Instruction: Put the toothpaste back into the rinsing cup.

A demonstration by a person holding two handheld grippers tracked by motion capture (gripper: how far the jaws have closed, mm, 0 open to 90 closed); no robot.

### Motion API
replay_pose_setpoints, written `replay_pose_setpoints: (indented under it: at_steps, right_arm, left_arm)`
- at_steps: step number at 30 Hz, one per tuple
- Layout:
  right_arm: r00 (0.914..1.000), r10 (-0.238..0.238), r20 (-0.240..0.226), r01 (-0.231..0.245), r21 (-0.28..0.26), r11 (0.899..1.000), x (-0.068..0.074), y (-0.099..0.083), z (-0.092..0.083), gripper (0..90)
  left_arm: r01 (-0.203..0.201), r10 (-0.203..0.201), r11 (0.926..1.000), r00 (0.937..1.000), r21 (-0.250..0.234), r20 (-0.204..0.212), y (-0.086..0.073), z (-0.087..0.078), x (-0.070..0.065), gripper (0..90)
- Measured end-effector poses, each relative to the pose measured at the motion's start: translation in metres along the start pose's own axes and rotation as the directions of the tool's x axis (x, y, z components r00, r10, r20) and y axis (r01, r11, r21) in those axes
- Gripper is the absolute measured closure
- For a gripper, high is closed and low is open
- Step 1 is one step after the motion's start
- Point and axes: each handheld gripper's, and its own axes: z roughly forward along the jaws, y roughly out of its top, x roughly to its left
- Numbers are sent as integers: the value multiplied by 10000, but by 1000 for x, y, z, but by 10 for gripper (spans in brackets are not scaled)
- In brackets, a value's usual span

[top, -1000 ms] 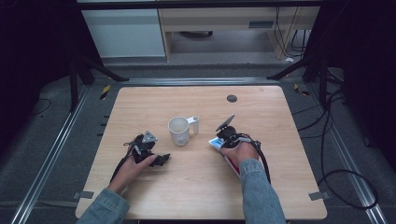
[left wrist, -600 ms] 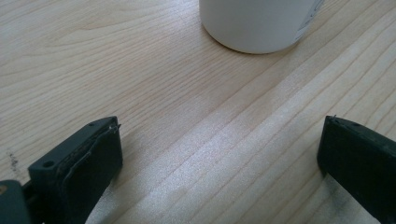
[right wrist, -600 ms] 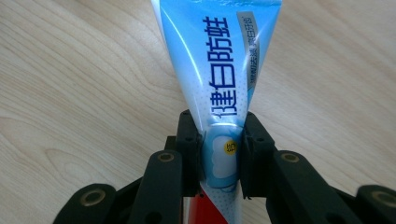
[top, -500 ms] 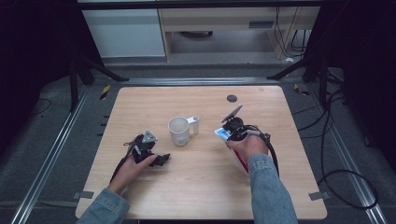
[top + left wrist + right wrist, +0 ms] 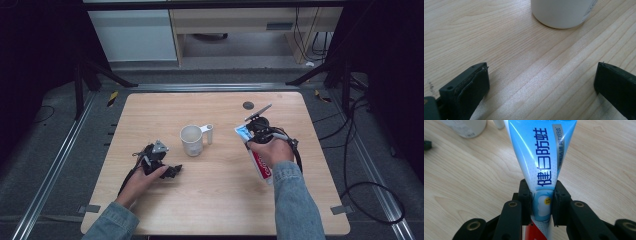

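A white mug [image 5: 192, 140] stands upright mid-table, handle to the right; its base is close ahead in the left gripper view [image 5: 561, 12]. My left gripper [image 5: 167, 161] rests on the wood to the mug's left, its jaws [image 5: 541, 85] wide open over bare table. My right gripper [image 5: 252, 134], right of the mug, is shut on a blue, white and red toothpaste tube [image 5: 261, 167]. The black pads [image 5: 557, 202] pinch the tube [image 5: 541, 152] near its middle. The blue end points towards the mug [image 5: 466, 127] and the red end runs back under the hand.
A small black disc [image 5: 248, 105] lies on the tabletop [image 5: 220, 200] behind the right gripper. A cable [image 5: 350, 170] trails off the table's right side. White and beige cabinets [image 5: 135, 35] stand on the floor beyond the far edge.
The right hand has risen and shifted up and slightly right in the high view, carrying the tube off the table. The left hand and the mug have stayed put.
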Motion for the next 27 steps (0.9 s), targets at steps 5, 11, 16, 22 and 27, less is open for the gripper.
replay_pose_setpoints:
  at_steps: [5, 11, 16, 22, 27]
  right_arm:
    - [9999, 89, -81, -93, -496, 9987, 2, 4, -5, 729]
    - [9995, 90, -305, -124, -1141, 9934, 5, 8, -8, 729]
    - [9991, 93, -406, -158, -1647, 9862, 9, 13, -12, 730]
    - [9988, -102, -473, -4, -2185, 9758, 19, 25, -17, 730]
    - [9981, -257, -552, 115, -2436, 9698, 25, 31, -19, 729]
  left_arm:
    - [-4, 4, 10000, 10000, 3, 1, 0, 0, 0, 0]
    - [-5, 5, 10000, 10000, 7, -2, 0, 0, 0, 0]
    - [-1, 1, 10000, 10000, 1, -2, 0, 0, 0, 0]
    - [1, -1, 10000, 10000, 5, 1, 0, 0, 0, 0]
    - [0, 0, 10000, 10000, 3, 1, 0, 0, 0, 0]
